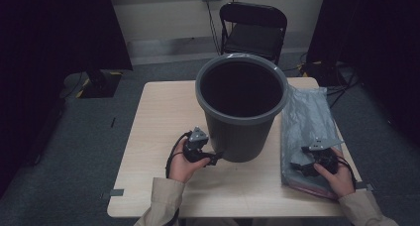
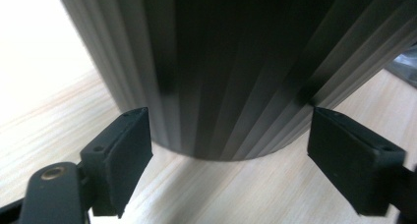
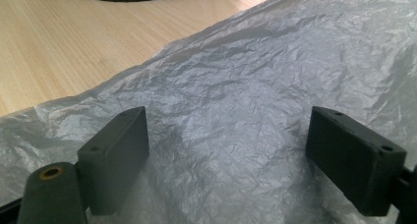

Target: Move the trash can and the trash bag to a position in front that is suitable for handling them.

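Left gripper (image 1: 217,158) beside empty bin (image 1: 241,118)

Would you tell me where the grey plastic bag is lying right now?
In the high view the grey plastic bag lies flat on the table's right side, beside the dark bin, with the right gripper over its near end.

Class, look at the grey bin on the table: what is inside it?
From the high view the grey bin stands upright and open-topped, and its inside looks dark, with nothing visible. Its floor lies in shadow, so something flat down there cannot be ruled out.
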A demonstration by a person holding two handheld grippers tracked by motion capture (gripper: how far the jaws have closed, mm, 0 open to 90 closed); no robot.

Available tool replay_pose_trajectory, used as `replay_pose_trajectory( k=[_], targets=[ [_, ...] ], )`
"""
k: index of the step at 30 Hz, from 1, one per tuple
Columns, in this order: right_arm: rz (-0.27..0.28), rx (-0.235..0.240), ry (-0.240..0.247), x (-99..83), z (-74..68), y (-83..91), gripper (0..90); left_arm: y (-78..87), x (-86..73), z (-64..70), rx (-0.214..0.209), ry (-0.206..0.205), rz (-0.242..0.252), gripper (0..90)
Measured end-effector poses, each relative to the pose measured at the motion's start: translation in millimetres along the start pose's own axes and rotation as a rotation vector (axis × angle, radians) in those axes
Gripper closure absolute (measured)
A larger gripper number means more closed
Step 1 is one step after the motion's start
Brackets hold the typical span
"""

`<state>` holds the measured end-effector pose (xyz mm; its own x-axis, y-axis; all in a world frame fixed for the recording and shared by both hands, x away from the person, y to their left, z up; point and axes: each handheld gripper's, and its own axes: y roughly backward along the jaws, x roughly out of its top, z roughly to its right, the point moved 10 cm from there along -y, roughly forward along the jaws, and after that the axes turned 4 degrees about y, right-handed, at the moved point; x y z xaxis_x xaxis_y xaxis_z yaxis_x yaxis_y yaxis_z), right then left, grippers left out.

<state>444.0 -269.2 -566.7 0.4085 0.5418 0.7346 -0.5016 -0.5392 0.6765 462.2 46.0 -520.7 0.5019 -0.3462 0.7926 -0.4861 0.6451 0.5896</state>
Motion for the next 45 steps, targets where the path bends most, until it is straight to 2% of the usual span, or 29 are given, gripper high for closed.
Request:
replay_pose_trajectory(
  k=[2,3,6,7,9,12,13,15,21,22,23,26,31,33,35,39,40,42,45],
  targets=[
    [0.000,-0.001,-0.001,0.0,-0.1,0.0,15.7,-2.7,0.8,2.8,-0.017,-0.016,-0.019,14.9],
    [0.000,-0.001,-0.001,0.0,-0.1,0.0,15.6,-3.3,1.7,1.5,-0.002,-0.026,-0.027,13.7],
    [0.000,-0.001,-0.002,0.0,-0.1,0.0,15.6,-9.2,5.8,3.4,-0.007,-0.017,-0.035,14.4],
    [0.000,-0.002,-0.002,0.0,-0.1,0.0,15.6,-11.3,8.3,2.7,0.000,-0.029,-0.029,14.3],
    [0.000,-0.002,-0.002,0.0,-0.1,-0.1,15.6,-17.8,12.5,5.4,-0.014,-0.017,-0.039,14.5],
    [0.000,-0.002,-0.002,0.0,-0.1,0.0,15.6,-29.6,21.4,6.4,-0.014,-0.029,-0.036,14.5],
    [0.000,-0.002,-0.002,0.0,-0.1,0.0,15.6,-33.3,24.2,5.4,0.000,-0.037,-0.041,14.5],
    [0.000,-0.002,-0.002,0.0,-0.1,0.0,15.6,-41.8,30.2,9.9,-0.021,-0.027,-0.033,14.7],
    [0.000,-0.002,-0.002,0.0,-0.1,0.0,15.6,-55.5,40.2,13.2,-0.036,-0.017,-0.025,15.0],
    [0.000,-0.002,-0.002,0.0,-0.1,0.0,15.6,-55.5,40.2,13.2,-0.036,-0.017,-0.025,15.1],
    [-0.001,-0.002,-0.002,0.0,-0.1,0.0,15.6,-55.4,37.2,11.6,-0.016,-0.021,-0.043,16.5],
    [-0.001,-0.002,-0.002,0.0,-0.1,0.0,15.6,-50.7,29.1,10.5,-0.012,-0.009,-0.078,17.0],
    [-0.001,-0.002,-0.002,0.0,-0.2,0.0,15.5,-34.0,18.5,2.1,0.012,0.030,-0.146,16.8],
    [0.000,-0.002,-0.002,0.0,-0.1,0.0,15.6,-27.2,15.4,-2.7,0.024,0.019,-0.170,16.0],
    [-0.001,-0.002,-0.002,0.0,-0.1,0.0,15.5,-20.1,12.2,-7.0,0.044,0.028,-0.191,16.0],
    [-0.002,-0.006,-0.004,-0.1,-0.4,0.0,15.5,-10.9,8.1,-10.5,0.049,0.052,-0.211,16.0],
    [-0.003,-0.006,-0.005,-0.2,-0.4,0.1,15.4,-8.4,5.9,-11.6,0.051,0.055,-0.232,16.0],
    [-0.002,-0.009,-0.007,-0.1,-0.5,0.0,15.4,-5.4,3.4,-11.8,0.038,0.063,-0.254,16.0],
    [-0.002,-0.010,-0.008,-0.1,-0.5,0.0,15.4,-2.1,4.3,-12.0,0.029,0.086,-0.258,16.0]
  ],
)
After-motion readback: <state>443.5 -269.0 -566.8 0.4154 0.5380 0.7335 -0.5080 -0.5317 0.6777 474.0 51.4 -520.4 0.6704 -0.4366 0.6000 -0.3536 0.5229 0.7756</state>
